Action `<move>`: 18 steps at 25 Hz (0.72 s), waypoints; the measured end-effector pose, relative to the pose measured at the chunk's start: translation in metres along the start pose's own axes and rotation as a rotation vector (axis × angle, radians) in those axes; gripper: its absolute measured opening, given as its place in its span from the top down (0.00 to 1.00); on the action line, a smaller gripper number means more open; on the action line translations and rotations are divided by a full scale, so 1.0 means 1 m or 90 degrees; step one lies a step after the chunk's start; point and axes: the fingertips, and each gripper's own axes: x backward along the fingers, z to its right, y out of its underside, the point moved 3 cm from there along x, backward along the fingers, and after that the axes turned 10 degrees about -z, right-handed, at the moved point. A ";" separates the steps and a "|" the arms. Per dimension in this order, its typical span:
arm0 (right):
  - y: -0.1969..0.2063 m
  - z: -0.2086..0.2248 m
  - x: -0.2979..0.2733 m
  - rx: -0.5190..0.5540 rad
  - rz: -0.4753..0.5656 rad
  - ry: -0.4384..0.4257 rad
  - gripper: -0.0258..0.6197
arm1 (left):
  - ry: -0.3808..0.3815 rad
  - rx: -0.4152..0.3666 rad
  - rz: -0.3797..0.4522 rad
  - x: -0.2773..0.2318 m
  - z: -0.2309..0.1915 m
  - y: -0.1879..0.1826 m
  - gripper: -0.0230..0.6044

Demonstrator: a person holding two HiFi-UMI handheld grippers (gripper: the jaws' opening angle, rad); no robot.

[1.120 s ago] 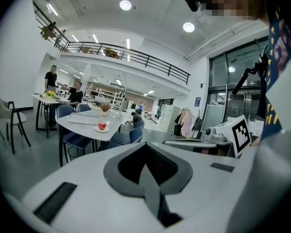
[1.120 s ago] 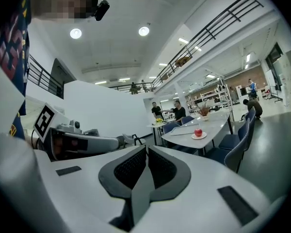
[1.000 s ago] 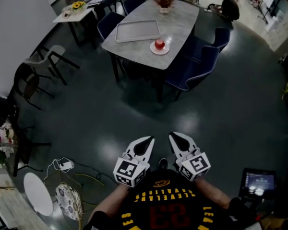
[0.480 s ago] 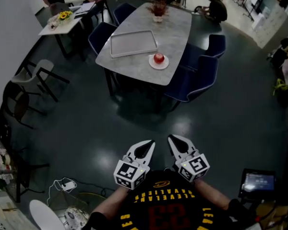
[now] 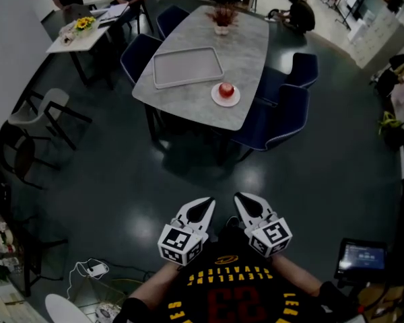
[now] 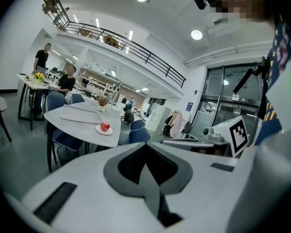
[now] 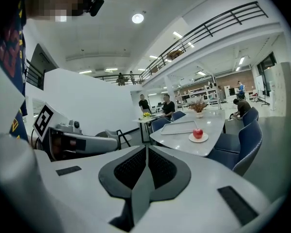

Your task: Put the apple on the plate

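A red apple (image 5: 226,89) sits on a small white plate (image 5: 226,99) near the front right corner of a grey table (image 5: 188,96). The apple (image 6: 105,126) and the plate (image 6: 104,130) appear small and far off in the left gripper view, as do the apple (image 7: 198,133) and plate (image 7: 198,139) in the right gripper view. My left gripper (image 5: 204,206) and right gripper (image 5: 245,202) are held side by side close to my body, well short of the table. Both are shut with nothing between the jaws.
A grey tray (image 5: 188,66) lies on the table beside the plate, and a plant (image 5: 221,17) stands at the far end. Blue chairs (image 5: 283,116) surround the table. Dark floor (image 5: 188,180) lies between me and it. People sit farther back. A screen (image 5: 360,256) is at lower right.
The table with the apple has come closer and lower in the head view as I moved forward. Both grippers stay shut in the same pose in front of me.
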 end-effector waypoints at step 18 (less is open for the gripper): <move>-0.074 0.141 -0.082 -0.039 0.001 -0.084 0.95 | -0.076 0.023 0.004 -0.123 -0.055 -0.090 0.96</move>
